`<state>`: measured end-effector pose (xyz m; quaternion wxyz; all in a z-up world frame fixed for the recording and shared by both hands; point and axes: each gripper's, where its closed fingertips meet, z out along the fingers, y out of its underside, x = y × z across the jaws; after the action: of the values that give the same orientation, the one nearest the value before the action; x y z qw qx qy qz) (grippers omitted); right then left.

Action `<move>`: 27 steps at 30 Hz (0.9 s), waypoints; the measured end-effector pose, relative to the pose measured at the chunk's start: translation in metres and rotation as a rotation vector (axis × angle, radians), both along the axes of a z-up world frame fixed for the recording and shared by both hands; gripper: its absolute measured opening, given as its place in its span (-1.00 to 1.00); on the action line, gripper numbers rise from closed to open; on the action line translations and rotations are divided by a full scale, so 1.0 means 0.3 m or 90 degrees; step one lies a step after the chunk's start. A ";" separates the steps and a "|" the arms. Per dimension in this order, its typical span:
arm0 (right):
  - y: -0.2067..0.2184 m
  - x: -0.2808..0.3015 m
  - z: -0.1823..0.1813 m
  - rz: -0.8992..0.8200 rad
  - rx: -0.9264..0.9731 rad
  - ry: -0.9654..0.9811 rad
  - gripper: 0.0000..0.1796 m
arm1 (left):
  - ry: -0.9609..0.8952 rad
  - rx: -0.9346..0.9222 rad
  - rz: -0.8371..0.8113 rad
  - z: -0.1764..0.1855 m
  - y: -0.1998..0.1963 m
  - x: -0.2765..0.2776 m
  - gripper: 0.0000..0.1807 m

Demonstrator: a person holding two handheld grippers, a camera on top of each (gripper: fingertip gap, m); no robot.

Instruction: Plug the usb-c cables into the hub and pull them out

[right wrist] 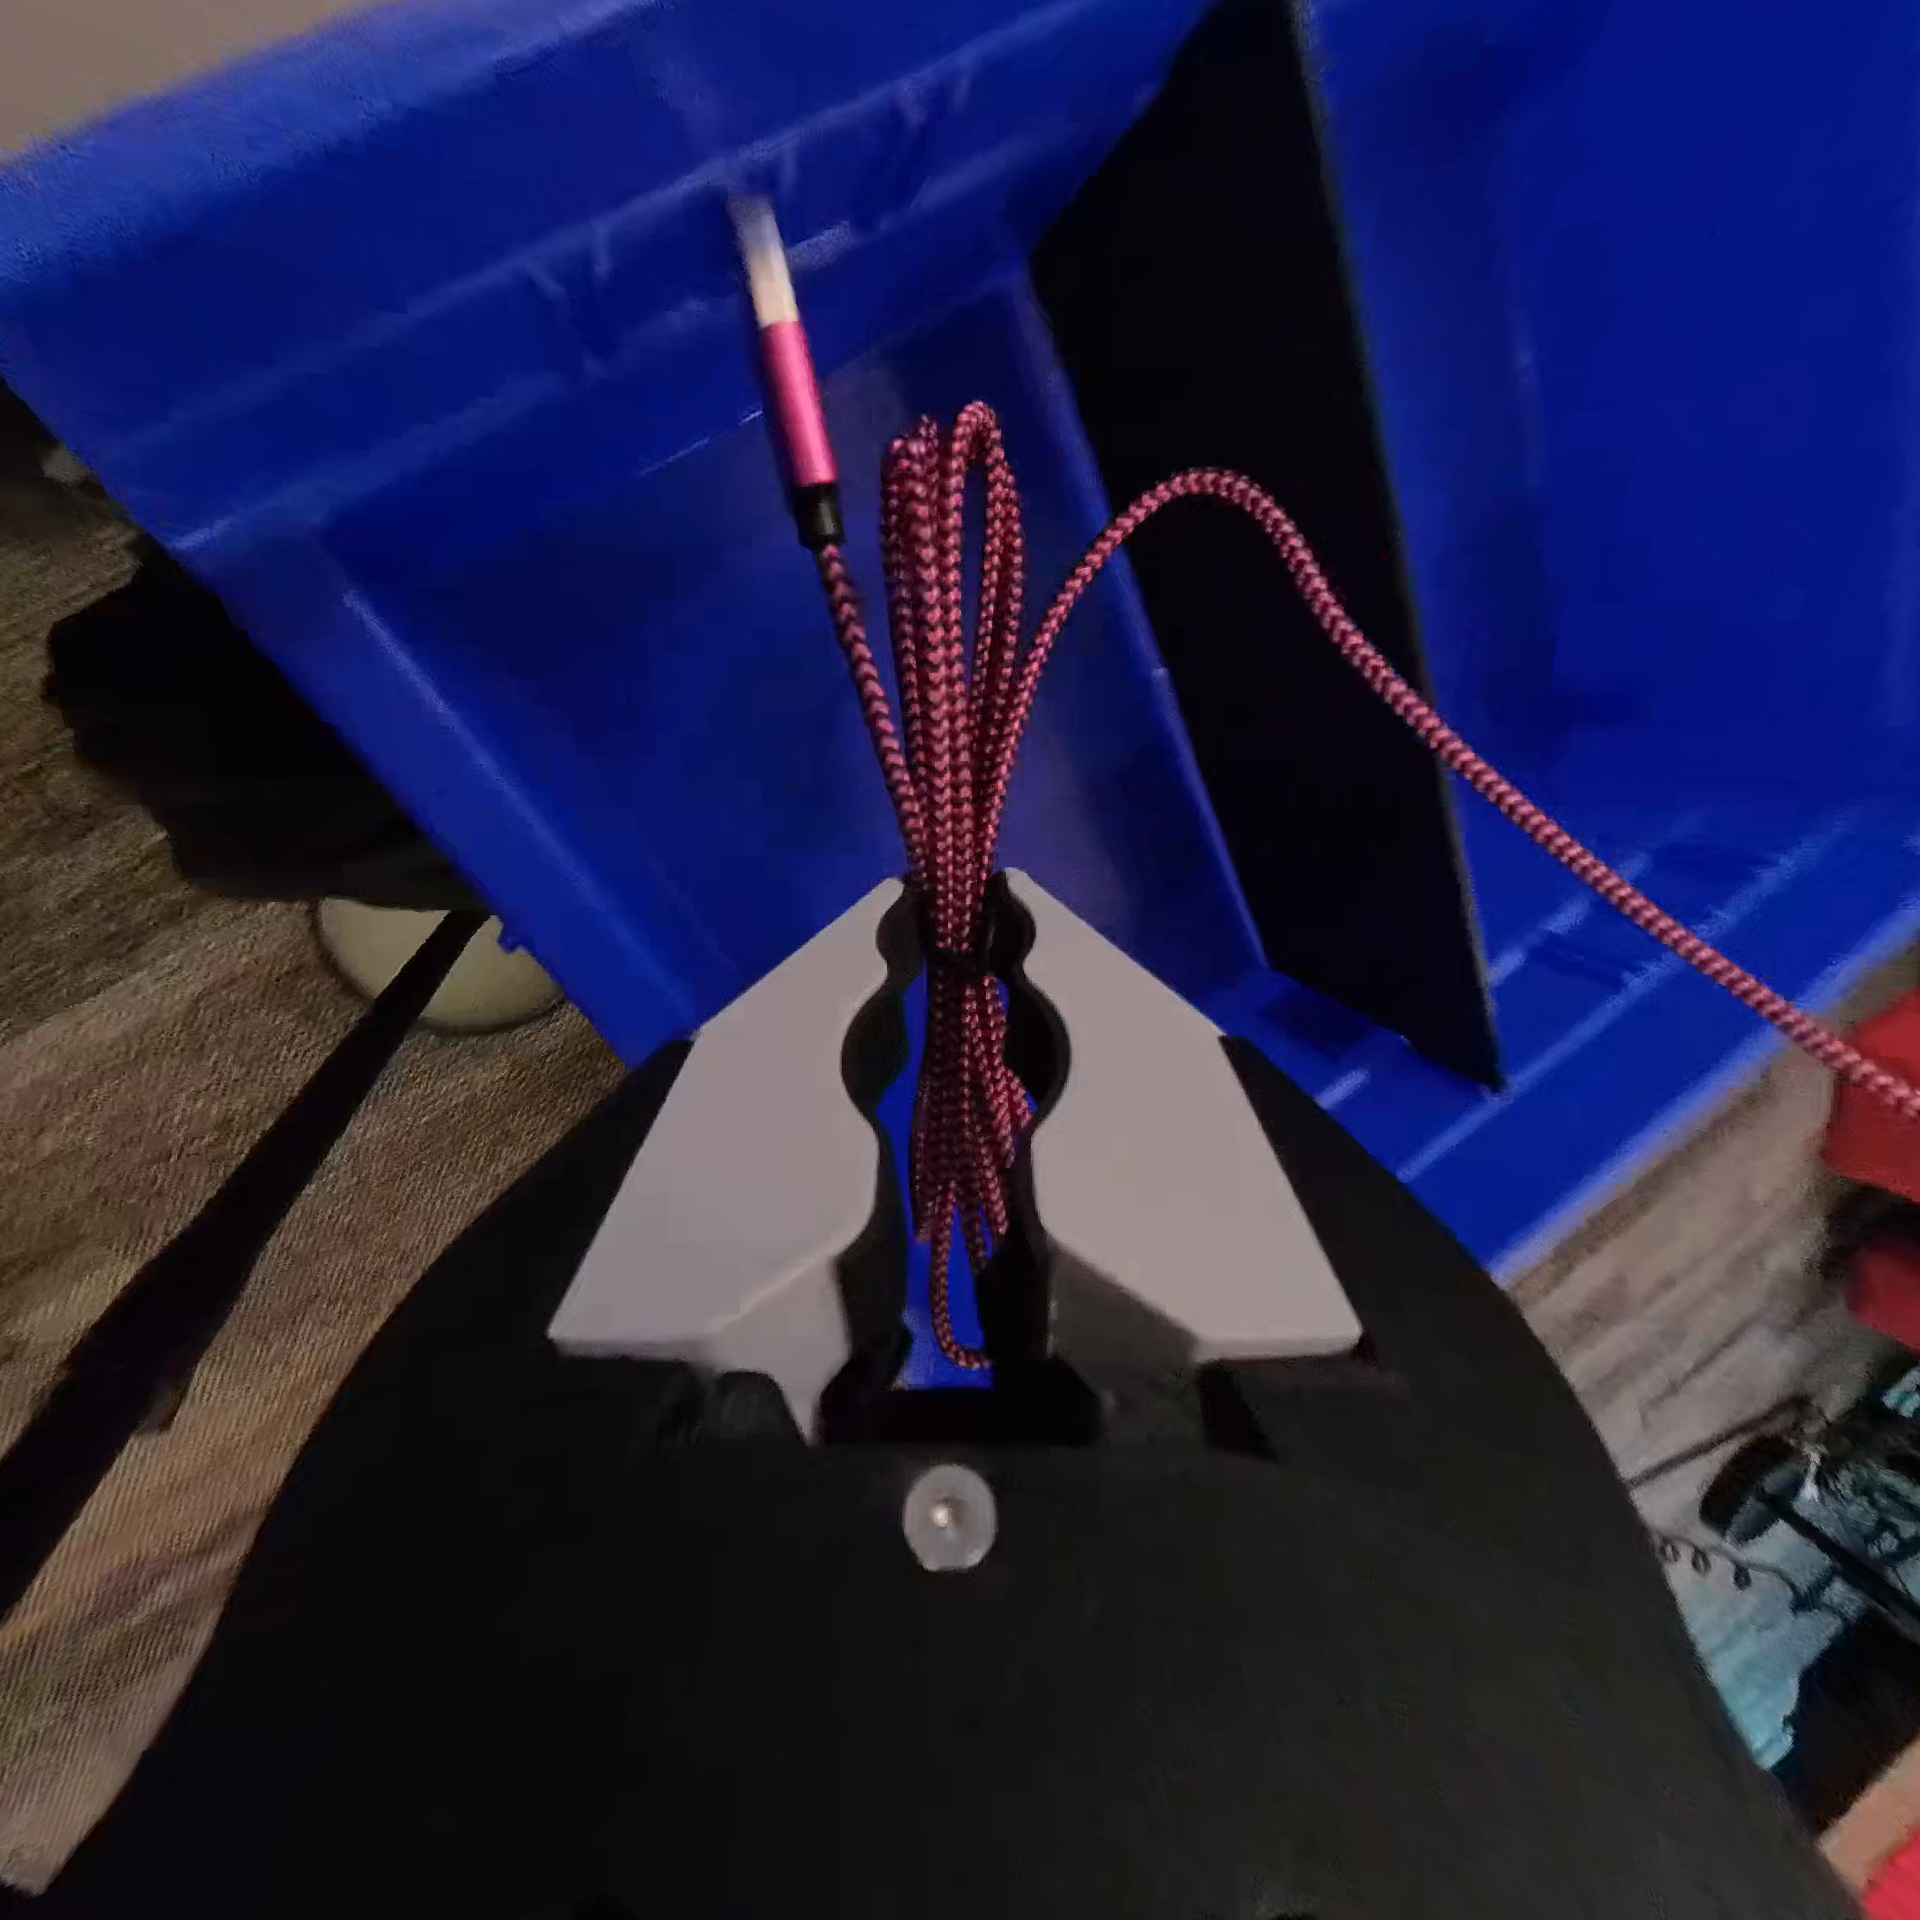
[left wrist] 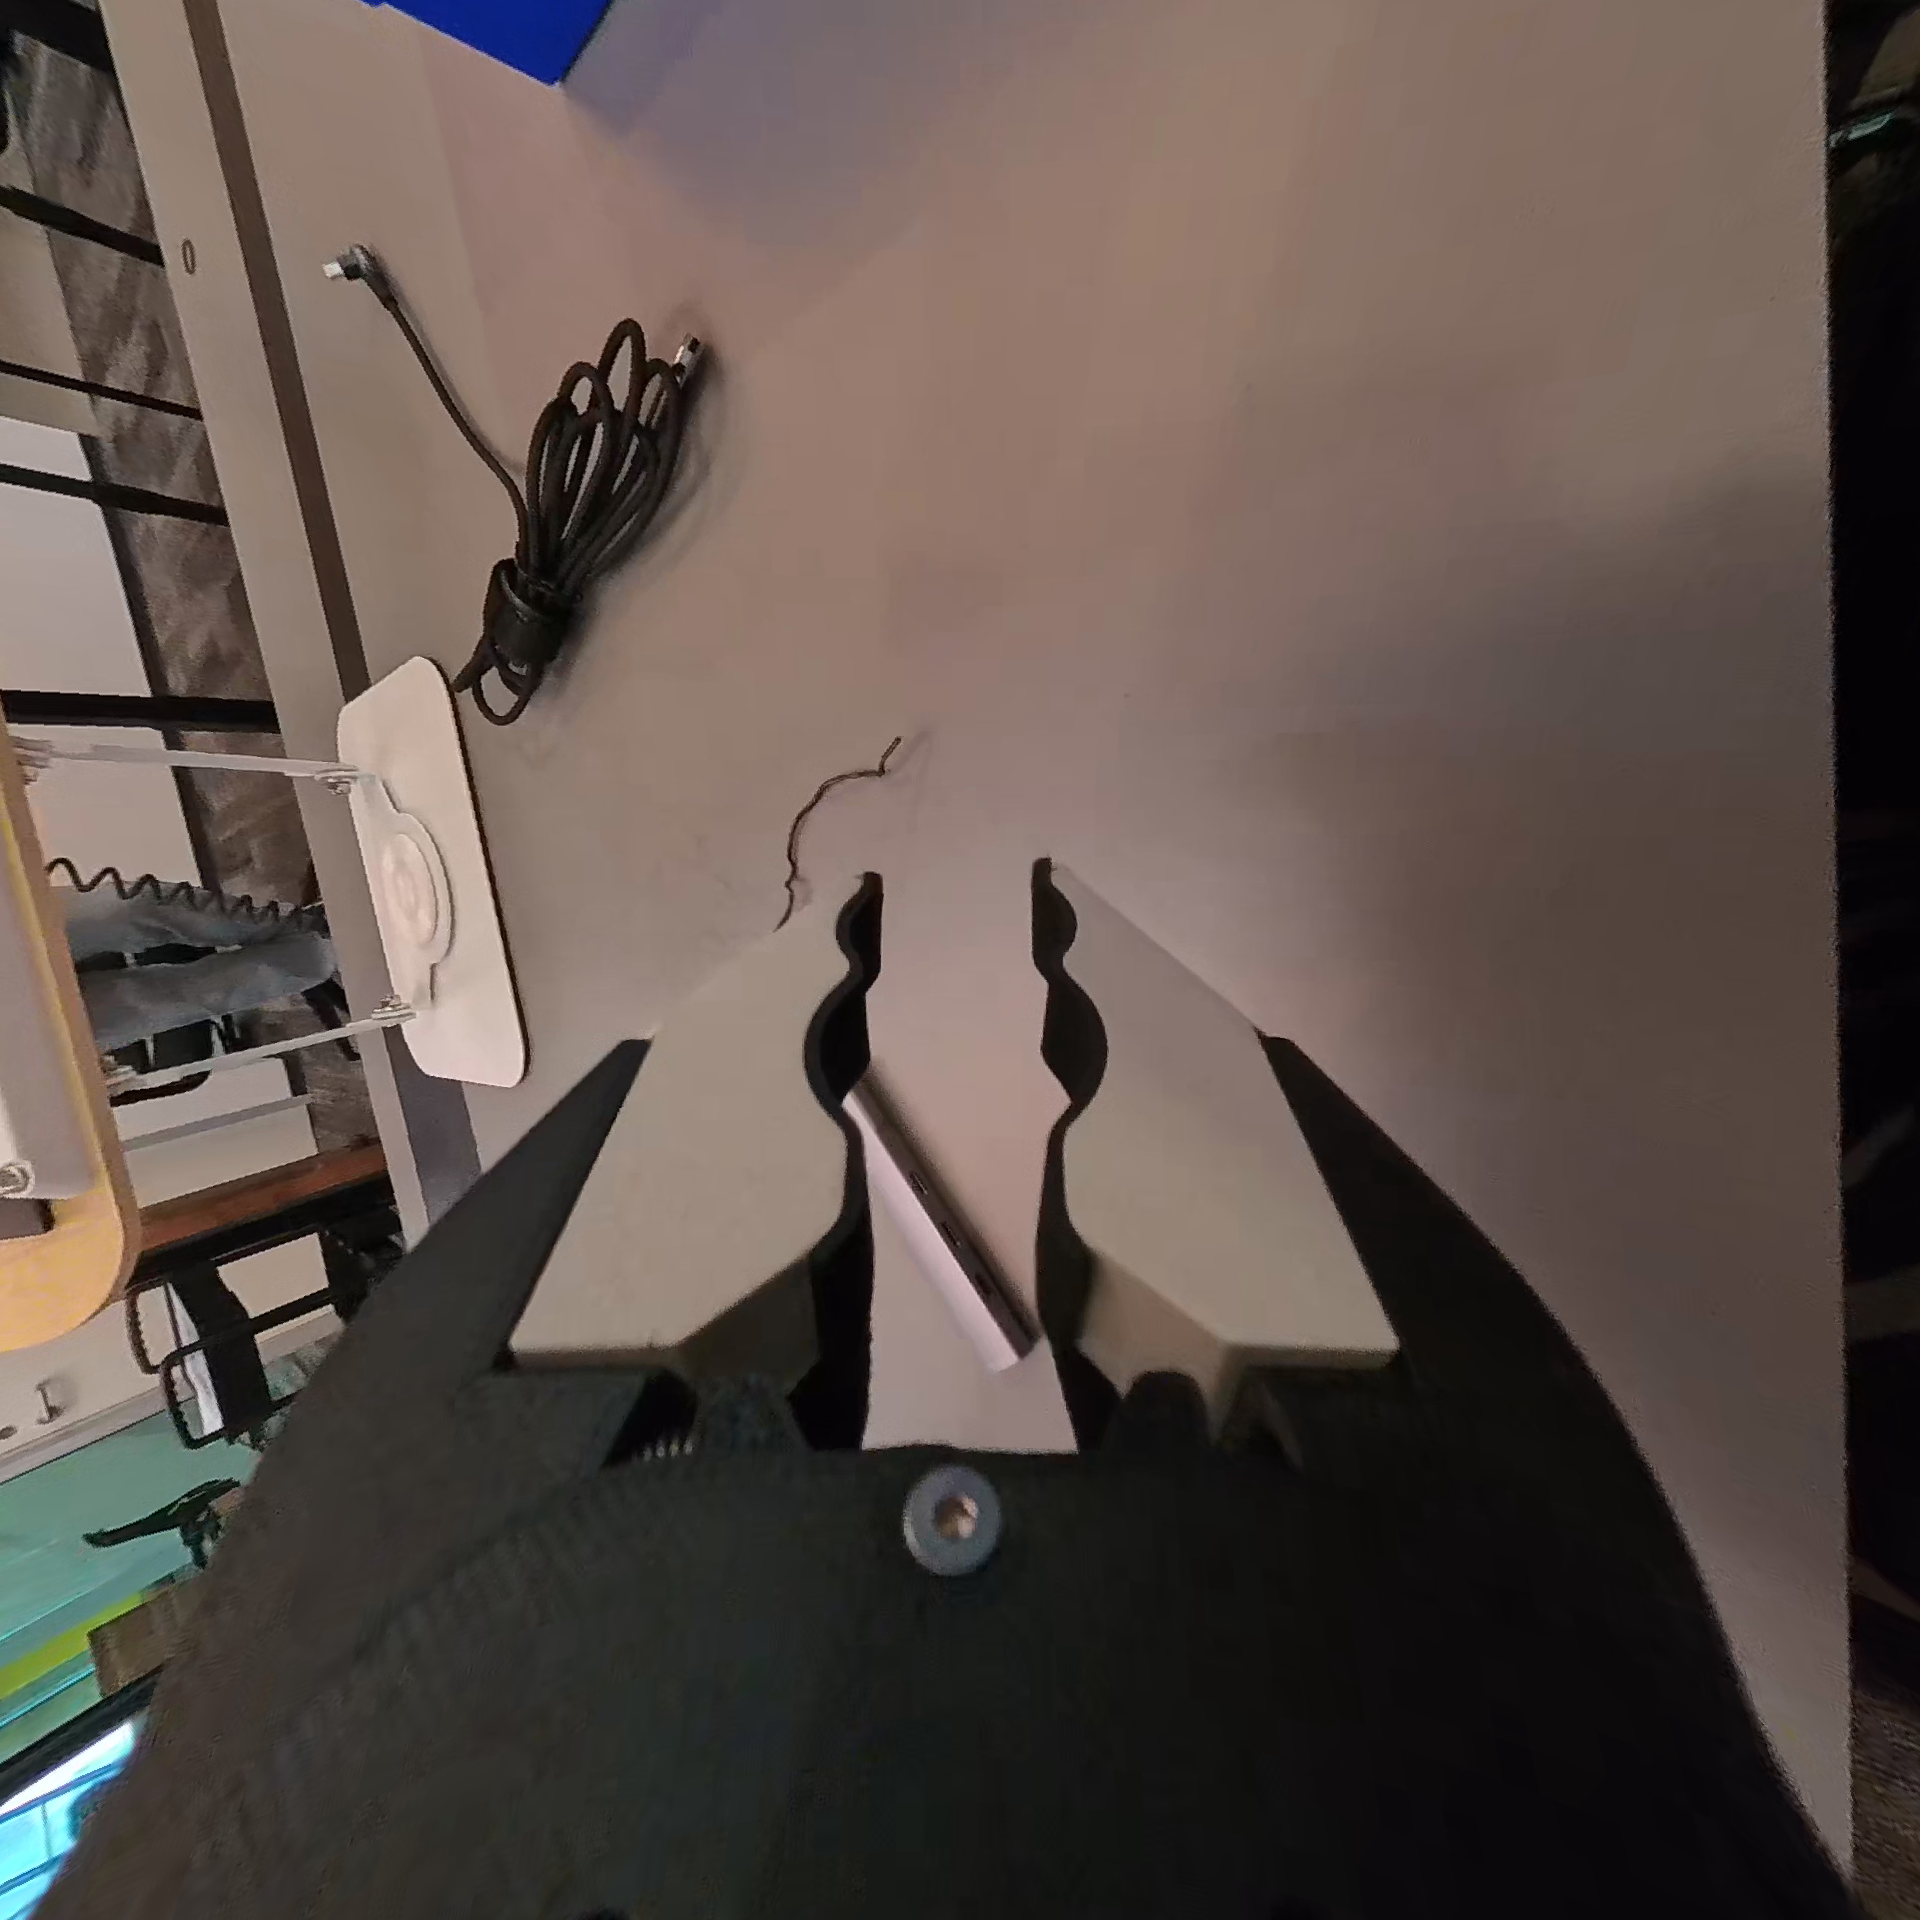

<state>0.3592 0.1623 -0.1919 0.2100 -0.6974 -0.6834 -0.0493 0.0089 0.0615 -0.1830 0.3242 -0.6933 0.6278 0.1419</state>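
Note:
In the left wrist view a slim white and silver hub [left wrist: 940, 1216] lies slantwise on the pale table [left wrist: 1351, 520], its side ports showing. My left gripper [left wrist: 956, 878] is open and hangs over the hub, one finger on each side. A coiled black cable [left wrist: 582, 488] with its plugs lies farther off to the left. In the right wrist view my right gripper [right wrist: 956, 894] is shut on a tied bundle of pink braided cable [right wrist: 951, 623]. Its pink plug [right wrist: 795, 405] sticks up to the left and a loose end trails right.
A white pad [left wrist: 436, 883] on a clear stand sits at the table's left edge, with a thin dark twist of wire [left wrist: 831, 810] just past the fingertips. Behind the pink cable stand blue bins [right wrist: 520, 520] and a dark panel [right wrist: 1247, 520] on carpet. My right fingertips sit around 35 cm from my left ones.

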 end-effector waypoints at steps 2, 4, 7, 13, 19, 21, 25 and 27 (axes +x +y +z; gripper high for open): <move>-0.015 -0.004 -0.049 0.026 -0.045 -0.018 -0.88 | 0.002 -0.002 0.002 -0.008 -0.002 -0.003 -0.70; -0.030 -0.003 -0.099 0.030 -0.098 -0.037 -0.88 | 0.004 -0.005 0.003 -0.015 -0.003 -0.003 -0.70; -0.035 -0.010 -0.146 0.030 -0.137 -0.070 -0.87 | 0.002 -0.014 0.005 -0.023 -0.006 -0.003 -0.70; 0.012 -0.002 -0.137 -0.070 -0.193 -0.075 -0.12 | -0.001 -0.019 0.015 -0.027 0.005 -0.006 -0.70; 0.045 -0.038 0.034 -0.098 -0.090 -0.011 -0.10 | -0.016 -0.021 0.036 -0.016 0.010 -0.026 -0.69; 0.062 -0.089 0.153 -0.112 -0.020 0.061 -0.18 | -0.025 -0.032 0.045 -0.023 0.006 -0.036 -0.69; -0.013 -0.339 0.361 -0.065 0.035 0.236 -0.34 | -0.044 -0.044 0.074 -0.031 -0.002 -0.058 -0.68; -0.079 -0.503 0.424 -0.037 0.019 0.319 -0.40 | -0.052 -0.051 0.090 -0.032 -0.014 -0.071 -0.68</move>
<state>0.2084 0.1385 -0.0648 0.3814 -0.7044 -0.5886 0.1092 -0.0124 0.0572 -0.1926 0.3106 -0.7537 0.5686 0.1105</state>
